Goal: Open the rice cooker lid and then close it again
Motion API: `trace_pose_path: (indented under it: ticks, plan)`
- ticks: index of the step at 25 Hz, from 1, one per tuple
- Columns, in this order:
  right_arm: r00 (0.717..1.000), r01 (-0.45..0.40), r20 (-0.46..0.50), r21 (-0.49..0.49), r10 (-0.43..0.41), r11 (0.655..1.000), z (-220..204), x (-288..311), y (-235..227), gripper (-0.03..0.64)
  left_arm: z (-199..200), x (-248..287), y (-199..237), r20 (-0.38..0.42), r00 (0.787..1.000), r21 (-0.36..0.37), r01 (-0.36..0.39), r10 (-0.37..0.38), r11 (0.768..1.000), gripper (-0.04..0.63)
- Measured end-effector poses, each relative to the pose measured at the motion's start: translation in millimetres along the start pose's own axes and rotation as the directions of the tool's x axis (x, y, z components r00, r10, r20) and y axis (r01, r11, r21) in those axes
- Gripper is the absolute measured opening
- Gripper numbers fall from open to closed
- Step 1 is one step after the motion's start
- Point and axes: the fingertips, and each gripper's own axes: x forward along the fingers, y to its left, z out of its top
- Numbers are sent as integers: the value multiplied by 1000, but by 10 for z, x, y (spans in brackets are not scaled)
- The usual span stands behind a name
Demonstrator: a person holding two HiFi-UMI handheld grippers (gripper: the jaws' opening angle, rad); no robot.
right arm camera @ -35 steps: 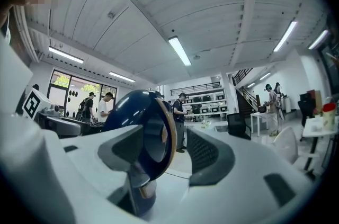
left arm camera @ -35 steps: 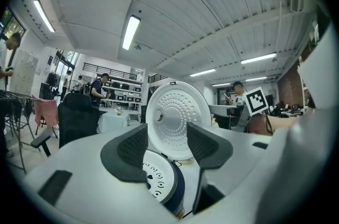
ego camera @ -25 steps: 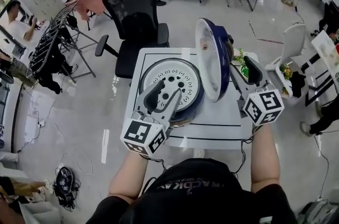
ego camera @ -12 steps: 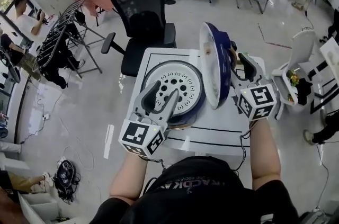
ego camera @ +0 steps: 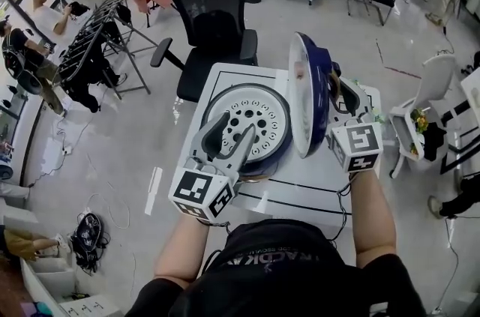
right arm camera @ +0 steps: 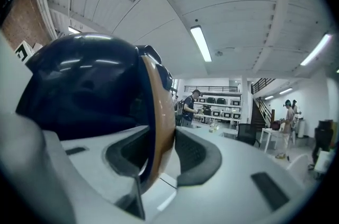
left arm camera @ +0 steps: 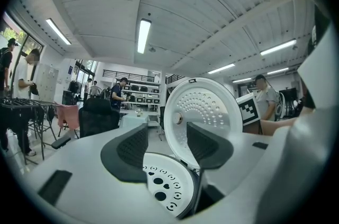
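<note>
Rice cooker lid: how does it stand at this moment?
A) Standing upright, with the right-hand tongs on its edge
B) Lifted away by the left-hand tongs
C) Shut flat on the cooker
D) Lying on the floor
A: the lid stands upright, and the right tongs, whose jaws have just been closing, pinch its edge, while the left tongs are open and hold nothing.

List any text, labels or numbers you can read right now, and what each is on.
Black shirt: pale capitals, upside down in the head view, too blurred to read.
Marker cubes: black-and-white square patterns only, no words.
Rice cooker lid: no label readable.
</note>
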Motion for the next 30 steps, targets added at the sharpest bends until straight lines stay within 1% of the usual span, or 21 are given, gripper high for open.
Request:
trace_pose_path:
  ticks: [8, 11, 17, 23, 27, 30]
  plan:
    - [1000, -11, 1, 50, 11, 999, -6, -20, -5, 120, 20, -43, -58, -5, 999, 16, -36, 36, 999, 221]
    - [1000, -6, 3, 45, 6, 999, -7, -2, -6, 118, 0, -43, -70, -9, 999, 14, -36, 36, 999, 221]
    - [1000, -7, 6, -14, 7, 1000, 75, 29, 111, 117, 23, -70, -35, 4, 999, 2, -32, 32, 999, 221]
    - [1000, 11, -5, -82, -11, 997, 141, 101, 266, 114, 41, -121, 179, 15, 1000, -8, -27, 27, 1000, 216]
    - [999, 25, -20, -159, -28, 987, 216, 161, 433, 114, 68, -157, 367, 33, 999, -24, -12, 13, 1000, 203]
    - [999, 21, -40, -235, -31, 972, 251, 232, 609, 115, 59, -186, 544, 42, 999, -42, -5, 7, 999, 164]
